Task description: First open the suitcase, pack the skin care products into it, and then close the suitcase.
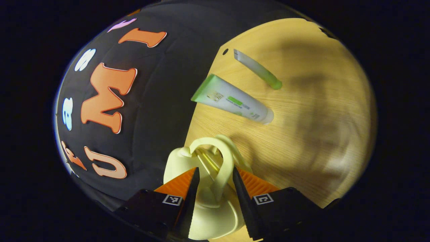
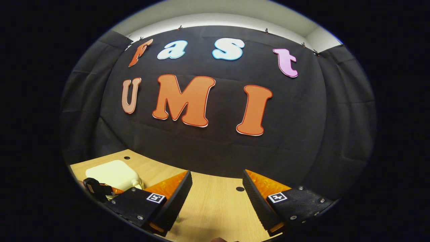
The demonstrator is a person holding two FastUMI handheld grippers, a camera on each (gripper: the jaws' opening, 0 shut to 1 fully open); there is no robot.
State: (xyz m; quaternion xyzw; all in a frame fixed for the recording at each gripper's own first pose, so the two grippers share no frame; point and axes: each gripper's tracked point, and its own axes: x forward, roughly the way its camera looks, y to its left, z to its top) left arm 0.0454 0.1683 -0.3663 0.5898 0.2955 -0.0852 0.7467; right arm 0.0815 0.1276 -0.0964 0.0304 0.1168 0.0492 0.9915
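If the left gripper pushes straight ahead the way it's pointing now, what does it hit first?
The pale yellow suitcase's handle, which sits between the left gripper's open fingers. The larger tube lies beyond on the table; depth is unclear.

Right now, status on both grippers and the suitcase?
Left gripper astride the suitcase handle, jaws not visibly pressing. Right gripper open, holding nothing. Two tubes unpacked on the table. Nothing blocking.

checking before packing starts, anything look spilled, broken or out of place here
Nothing spilled or damaged. Two skin care tubes, the large tube and the thin tube, lie loose at angles on the wooden table. The left gripper straddles the handle of the pale yellow suitcase, which looks closed.
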